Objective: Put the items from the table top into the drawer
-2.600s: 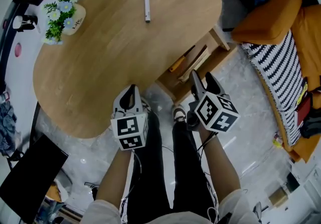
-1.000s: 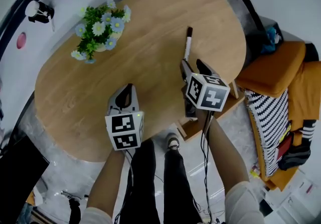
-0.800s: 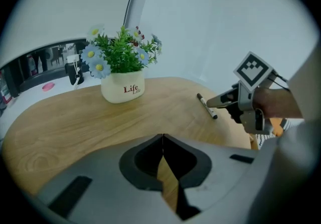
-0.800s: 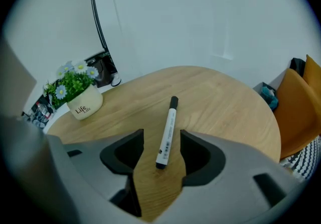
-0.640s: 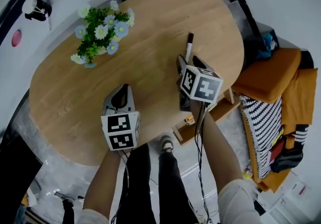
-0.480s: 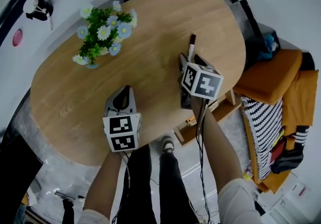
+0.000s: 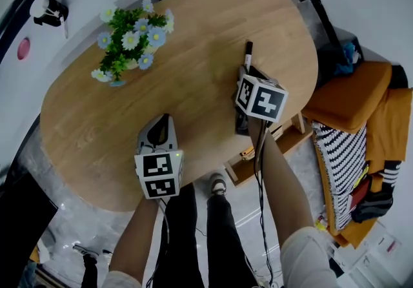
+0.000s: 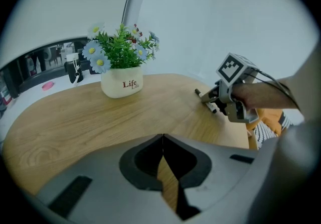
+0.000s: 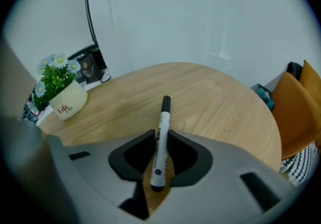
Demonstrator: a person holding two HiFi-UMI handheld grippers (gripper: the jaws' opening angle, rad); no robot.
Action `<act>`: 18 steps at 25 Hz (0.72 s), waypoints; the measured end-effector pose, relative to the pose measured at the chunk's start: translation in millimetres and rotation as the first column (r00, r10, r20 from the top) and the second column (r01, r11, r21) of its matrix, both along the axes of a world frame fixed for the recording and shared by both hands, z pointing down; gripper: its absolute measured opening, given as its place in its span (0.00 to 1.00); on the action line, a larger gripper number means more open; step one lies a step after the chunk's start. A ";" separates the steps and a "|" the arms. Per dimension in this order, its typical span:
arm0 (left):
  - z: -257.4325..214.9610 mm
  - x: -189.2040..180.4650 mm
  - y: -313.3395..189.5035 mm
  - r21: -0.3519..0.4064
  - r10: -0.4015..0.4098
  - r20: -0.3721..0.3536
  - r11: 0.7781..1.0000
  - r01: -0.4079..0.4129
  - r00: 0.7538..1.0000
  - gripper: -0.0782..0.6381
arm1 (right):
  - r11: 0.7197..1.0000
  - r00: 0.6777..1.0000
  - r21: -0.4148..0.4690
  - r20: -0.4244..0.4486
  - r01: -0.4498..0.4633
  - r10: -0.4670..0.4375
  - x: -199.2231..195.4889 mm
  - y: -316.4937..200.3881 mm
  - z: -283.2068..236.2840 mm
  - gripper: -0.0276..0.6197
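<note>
While the flower pot (image 7: 129, 38), holding its daisies, stands far left on the surface (image 7: 193, 15), the left gripper (image 8: 163, 140) hovers beside it, jaws together and empty. Marker (image 9: 160, 132) lies further right on the surface, long axis running straight out between the right gripper's (image 7: 245, 77) jaws, black cap away. These jaws have just been closing and grip the barrel. Wooden drawer (image 7: 240, 165) shows below the right edge, contents unreadable. Judgement: lift comes next.
</note>
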State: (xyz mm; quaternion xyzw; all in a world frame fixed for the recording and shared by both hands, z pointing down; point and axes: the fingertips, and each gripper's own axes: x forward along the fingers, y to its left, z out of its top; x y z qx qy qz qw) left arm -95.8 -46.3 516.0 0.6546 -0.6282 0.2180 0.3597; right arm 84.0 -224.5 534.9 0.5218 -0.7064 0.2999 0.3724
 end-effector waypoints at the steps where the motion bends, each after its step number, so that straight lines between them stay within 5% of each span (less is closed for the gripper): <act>1: 0.2 1.9 1.7 -0.003 0.001 0.001 1.000 -0.001 1.000 0.12 | 1.000 1.000 -0.001 -0.004 0.005 -0.005 0.9 -0.1 0.1 0.15; 18: -12.3 40.3 8.2 -0.010 0.004 -0.002 1.000 -0.004 1.000 0.12 | 0.999 0.991 -0.010 0.123 -0.043 0.044 35.1 23.2 -33.1 0.14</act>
